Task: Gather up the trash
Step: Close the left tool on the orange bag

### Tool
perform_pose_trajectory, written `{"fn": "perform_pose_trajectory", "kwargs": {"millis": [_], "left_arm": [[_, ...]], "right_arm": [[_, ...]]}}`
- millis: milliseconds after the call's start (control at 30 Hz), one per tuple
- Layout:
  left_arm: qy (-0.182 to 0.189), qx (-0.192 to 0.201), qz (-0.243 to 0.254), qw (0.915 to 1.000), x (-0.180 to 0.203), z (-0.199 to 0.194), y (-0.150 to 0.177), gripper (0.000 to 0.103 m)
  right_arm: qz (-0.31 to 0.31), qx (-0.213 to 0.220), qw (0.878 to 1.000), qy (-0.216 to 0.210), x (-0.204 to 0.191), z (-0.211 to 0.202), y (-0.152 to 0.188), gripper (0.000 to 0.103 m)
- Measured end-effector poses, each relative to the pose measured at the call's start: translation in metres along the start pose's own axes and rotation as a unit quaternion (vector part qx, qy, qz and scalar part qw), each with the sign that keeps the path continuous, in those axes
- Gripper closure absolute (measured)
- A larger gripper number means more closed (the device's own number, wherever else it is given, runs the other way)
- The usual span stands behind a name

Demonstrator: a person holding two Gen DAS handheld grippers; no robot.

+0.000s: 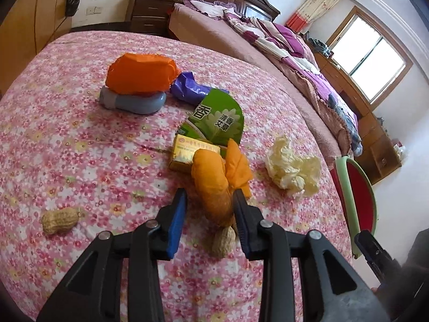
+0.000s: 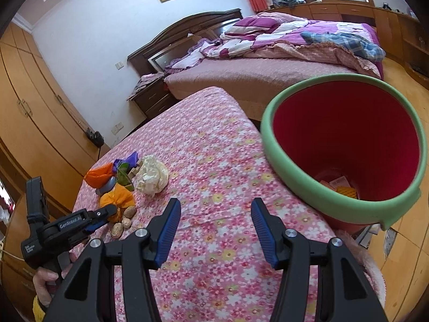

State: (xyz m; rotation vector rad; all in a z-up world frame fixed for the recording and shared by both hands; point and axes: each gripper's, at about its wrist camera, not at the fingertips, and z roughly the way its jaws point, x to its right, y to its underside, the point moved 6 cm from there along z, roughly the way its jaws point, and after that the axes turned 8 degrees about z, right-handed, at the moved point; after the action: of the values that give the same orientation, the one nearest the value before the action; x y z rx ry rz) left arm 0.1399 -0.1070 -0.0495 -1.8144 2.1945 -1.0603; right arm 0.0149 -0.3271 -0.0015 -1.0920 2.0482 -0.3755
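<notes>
Left gripper [image 1: 209, 201]: jaws clenched on the yellow-orange wrapper [image 1: 214, 185], near middle of the floral surface [image 1: 80, 147].
Right gripper [image 2: 214, 214]: jaws released, holding nothing.
Bin [image 2: 270, 145]: right of the surface.

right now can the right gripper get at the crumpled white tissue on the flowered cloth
Probably yes. The right gripper has open, empty jaws, and only bare flowered cloth lies between it and the crumpled white tissue. The left gripper is busy at the orange wrapper off to one side.

Left claw [image 1: 209, 201] clamped, right claw [image 2: 214, 214] half open
</notes>
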Motion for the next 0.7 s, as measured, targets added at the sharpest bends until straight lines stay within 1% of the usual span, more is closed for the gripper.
{"fn": "perform_pose_trajectory", "kwargs": {"millis": [33, 100, 200, 267, 333, 400, 500, 567, 700], "left_arm": [[0.007, -0.007, 0.000, 0.9999, 0.000, 0.003, 0.001, 0.085], [0.009, -0.008, 0.001, 0.9999, -0.001, 0.003, 0.000, 0.086], [0.017, 0.001, 0.012, 0.9998, 0.004, -0.003, 0.000, 0.086], [0.029, 0.012, 0.014, 0.9994, 0.006, -0.015, -0.003, 0.086], [0.030, 0.026, 0.018, 0.9991, 0.003, -0.028, -0.007, 0.086], [0.020, 0.042, 0.024, 0.9986, 0.000, -0.040, -0.015, 0.086], [-0.007, 0.068, 0.029, 0.9972, -0.010, -0.055, -0.027, 0.086], [-0.038, 0.086, 0.032, 0.9951, -0.023, -0.063, -0.036, 0.086], [-0.079, 0.099, 0.033, 0.9913, -0.050, -0.069, -0.045, 0.086]], "right_arm": [[-0.003, -0.003, 1.000, -0.001, -0.002, 0.001, 0.000, 0.045], [-0.013, -0.009, 1.000, -0.005, -0.010, 0.005, 0.001, 0.045], [-0.024, -0.015, 1.000, -0.009, -0.019, 0.010, 0.000, 0.045], [-0.028, -0.019, 0.999, -0.012, -0.025, 0.013, -0.001, 0.045], [-0.034, -0.026, 0.999, -0.017, -0.033, 0.019, -0.003, 0.045], [-0.039, -0.032, 0.999, -0.020, -0.040, 0.026, -0.004, 0.045], [-0.046, -0.040, 0.998, -0.022, -0.050, 0.036, -0.005, 0.045], [-0.050, -0.045, 0.997, -0.028, -0.060, 0.043, -0.006, 0.045], [-0.064, -0.043, 0.997, -0.027, -0.075, 0.054, -0.008, 0.045]]}}
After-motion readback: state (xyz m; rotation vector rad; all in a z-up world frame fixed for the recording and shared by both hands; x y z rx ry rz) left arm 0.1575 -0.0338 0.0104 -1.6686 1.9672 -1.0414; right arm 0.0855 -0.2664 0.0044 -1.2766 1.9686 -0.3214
